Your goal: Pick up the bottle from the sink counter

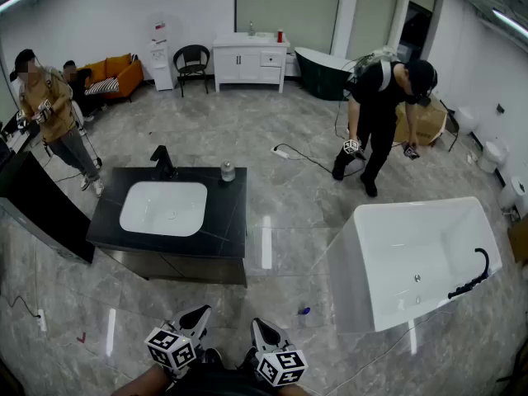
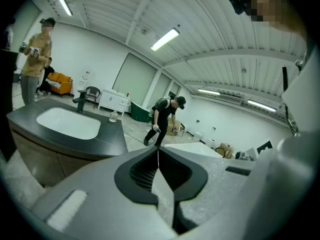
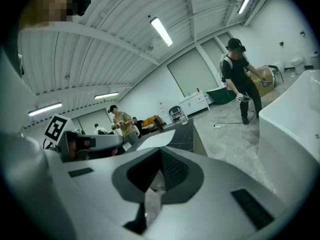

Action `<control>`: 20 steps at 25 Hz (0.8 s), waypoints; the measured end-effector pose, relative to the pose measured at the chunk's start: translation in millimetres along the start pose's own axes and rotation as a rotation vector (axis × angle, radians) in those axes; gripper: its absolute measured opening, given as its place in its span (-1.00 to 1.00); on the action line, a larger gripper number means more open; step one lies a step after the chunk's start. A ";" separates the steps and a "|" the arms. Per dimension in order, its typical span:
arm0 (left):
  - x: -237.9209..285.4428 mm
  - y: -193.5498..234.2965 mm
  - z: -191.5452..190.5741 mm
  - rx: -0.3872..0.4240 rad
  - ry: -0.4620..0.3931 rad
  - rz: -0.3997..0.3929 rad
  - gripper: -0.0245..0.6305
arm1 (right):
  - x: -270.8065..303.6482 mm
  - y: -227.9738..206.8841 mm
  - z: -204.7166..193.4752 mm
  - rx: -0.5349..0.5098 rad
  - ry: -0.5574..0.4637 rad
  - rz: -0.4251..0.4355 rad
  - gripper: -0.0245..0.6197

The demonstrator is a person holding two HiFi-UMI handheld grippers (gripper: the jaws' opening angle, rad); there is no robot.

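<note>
At lower centre of head view, L gripper (image 1: 191,320) was clenched on nothing, jaws together. The bottle (image 1: 228,172) stood upright at back-right corner of the sink counter (image 1: 223,225), upper left of centre, well apart from both tools. R gripper (image 1: 266,337) was likewise closed, empty. Risk, as judged: an approach w/ jaws unopened could knock the bottle off the nearby counter edge.

Showroom with a glossy grey tiled floor (image 1: 272,167) and white walls (image 1: 91,15).
Along the far wall stand an orange sofa (image 1: 115,73), a white water dispenser (image 1: 161,52), a black chair (image 1: 192,59), a white cabinet (image 1: 250,60) and a dark tub (image 1: 322,71); a white bathtub (image 1: 345,275) sits near right. Strip lights (image 2: 164,39) cross the ribbed ceiling (image 2: 220,19).
</note>
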State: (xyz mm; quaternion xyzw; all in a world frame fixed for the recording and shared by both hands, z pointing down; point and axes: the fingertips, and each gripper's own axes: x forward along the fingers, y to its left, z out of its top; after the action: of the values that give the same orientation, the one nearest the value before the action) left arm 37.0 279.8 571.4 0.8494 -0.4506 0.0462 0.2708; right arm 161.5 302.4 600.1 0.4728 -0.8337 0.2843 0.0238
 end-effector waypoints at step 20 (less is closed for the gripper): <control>-35.3 43.0 3.2 -0.055 -0.021 0.013 -0.92 | 26.0 50.0 -2.5 -0.060 -0.025 0.030 -0.94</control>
State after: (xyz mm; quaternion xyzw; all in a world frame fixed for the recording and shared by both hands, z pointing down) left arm -18.3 285.1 575.3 0.8392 -0.4598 0.0266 0.2890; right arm 106.5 303.1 587.6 0.4628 -0.8491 0.2537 0.0231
